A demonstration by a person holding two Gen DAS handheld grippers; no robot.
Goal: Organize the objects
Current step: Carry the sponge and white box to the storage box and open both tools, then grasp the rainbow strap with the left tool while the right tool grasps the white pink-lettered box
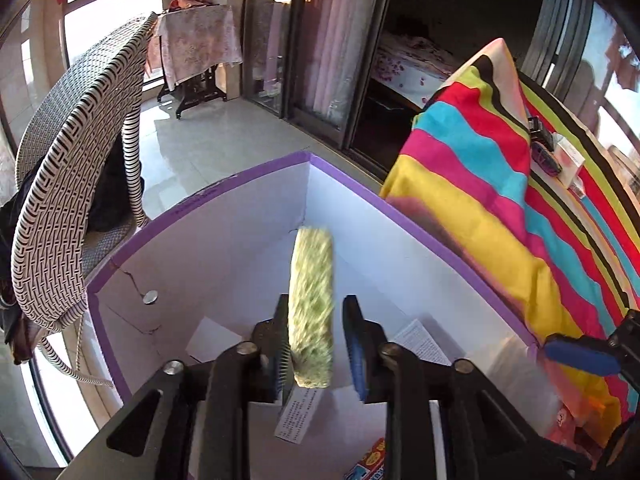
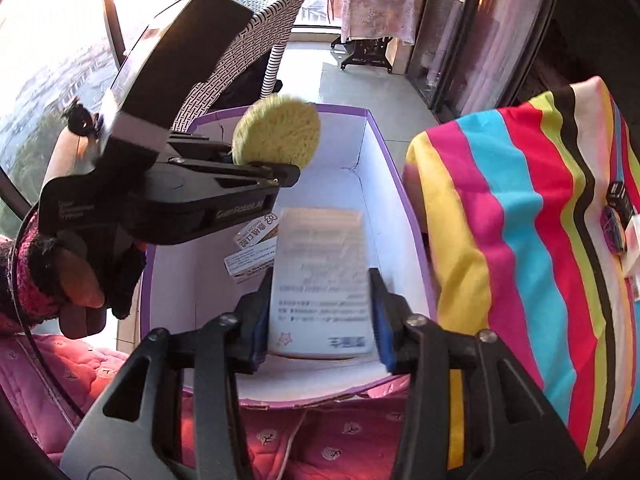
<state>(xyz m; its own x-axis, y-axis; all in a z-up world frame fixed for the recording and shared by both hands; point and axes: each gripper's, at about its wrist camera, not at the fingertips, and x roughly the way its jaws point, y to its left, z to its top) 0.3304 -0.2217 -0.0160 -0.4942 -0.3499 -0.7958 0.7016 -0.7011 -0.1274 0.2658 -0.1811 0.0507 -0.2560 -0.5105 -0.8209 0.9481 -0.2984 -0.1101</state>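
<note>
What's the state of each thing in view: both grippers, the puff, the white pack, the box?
left gripper: open, fingers apart around the puff
green fuzzy puff: on edge, motion-blurred, over the box, gap on one side
right gripper: fingers either side of the white pack; grip unclear
white printed pack: blurred, over the box
purple-rimmed box: lidless, papers inside
striped cloth: draped beside the box
</note>
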